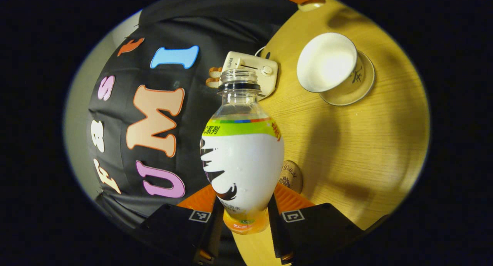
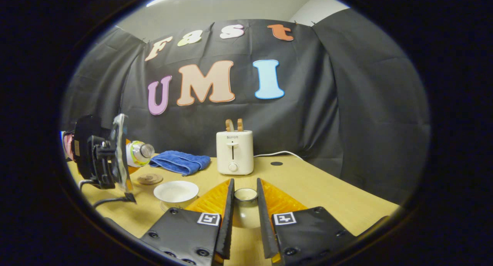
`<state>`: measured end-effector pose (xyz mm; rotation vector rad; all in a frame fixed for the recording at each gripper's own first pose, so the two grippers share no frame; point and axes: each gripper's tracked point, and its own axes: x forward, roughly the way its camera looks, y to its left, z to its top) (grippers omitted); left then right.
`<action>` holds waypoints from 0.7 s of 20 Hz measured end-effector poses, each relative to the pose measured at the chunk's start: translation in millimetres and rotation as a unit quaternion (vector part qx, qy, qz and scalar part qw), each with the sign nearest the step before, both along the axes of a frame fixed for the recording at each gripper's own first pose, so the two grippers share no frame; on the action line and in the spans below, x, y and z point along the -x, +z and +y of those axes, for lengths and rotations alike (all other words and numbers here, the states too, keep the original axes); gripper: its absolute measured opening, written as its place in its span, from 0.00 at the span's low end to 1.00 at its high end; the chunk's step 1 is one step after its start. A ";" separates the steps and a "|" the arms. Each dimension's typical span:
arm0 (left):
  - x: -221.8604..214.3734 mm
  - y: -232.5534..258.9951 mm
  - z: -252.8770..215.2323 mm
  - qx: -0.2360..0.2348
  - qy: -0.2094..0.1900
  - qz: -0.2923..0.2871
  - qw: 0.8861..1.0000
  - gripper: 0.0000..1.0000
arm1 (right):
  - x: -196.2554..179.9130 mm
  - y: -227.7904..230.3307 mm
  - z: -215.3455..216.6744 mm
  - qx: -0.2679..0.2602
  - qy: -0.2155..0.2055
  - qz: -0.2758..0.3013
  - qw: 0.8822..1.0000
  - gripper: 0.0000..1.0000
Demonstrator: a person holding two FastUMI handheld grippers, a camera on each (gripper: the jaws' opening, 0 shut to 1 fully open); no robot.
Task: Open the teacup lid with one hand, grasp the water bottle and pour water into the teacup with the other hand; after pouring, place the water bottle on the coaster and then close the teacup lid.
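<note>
The left gripper is clamping the uncapped water bottle between both fingers, tilting it near the open teacup. The right gripper is pinching the teacup lid above the table.

A staged recording booth: black cloth wall behind a wooden table with toaster.

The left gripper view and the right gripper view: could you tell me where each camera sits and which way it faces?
Left gripper view: rides the left gripper, rolled sideways, looking along the held water bottle toward the open teacup.
Right gripper view: rides the right gripper, level, holding the teacup lid, facing the toaster.
Shared: bottle, teacup, toaster, coaster.
</note>
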<state>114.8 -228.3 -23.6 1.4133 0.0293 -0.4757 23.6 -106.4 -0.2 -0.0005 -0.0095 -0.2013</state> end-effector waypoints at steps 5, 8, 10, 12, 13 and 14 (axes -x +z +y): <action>-8.4 -0.5 -0.1 -0.070 -0.016 -0.026 0.997 0.52 | -0.6 -0.7 -0.4 0.000 -0.001 0.000 1.000 0.36; -6.5 2.8 0.9 -0.101 -0.026 -0.039 0.994 0.52 | -0.6 -0.3 -1.2 0.000 -0.003 0.000 1.000 0.36; -4.4 2.7 -1.2 -0.121 -0.034 -0.047 0.991 0.51 | -1.2 -0.5 -1.2 0.000 -0.003 0.000 1.000 0.35; -2.2 2.5 -3.2 -0.139 -0.041 -0.051 0.988 0.51 | -1.3 -0.1 -1.0 0.000 -0.002 0.000 1.000 0.36; -1.6 3.1 -4.0 -0.146 -0.044 -0.054 0.987 0.53 | -0.9 -1.1 -0.7 0.000 -0.002 0.000 1.000 0.36; -0.8 4.2 -4.4 -0.153 -0.047 -0.058 0.985 0.53 | -0.8 -0.7 -0.5 0.000 -0.002 0.000 1.000 0.36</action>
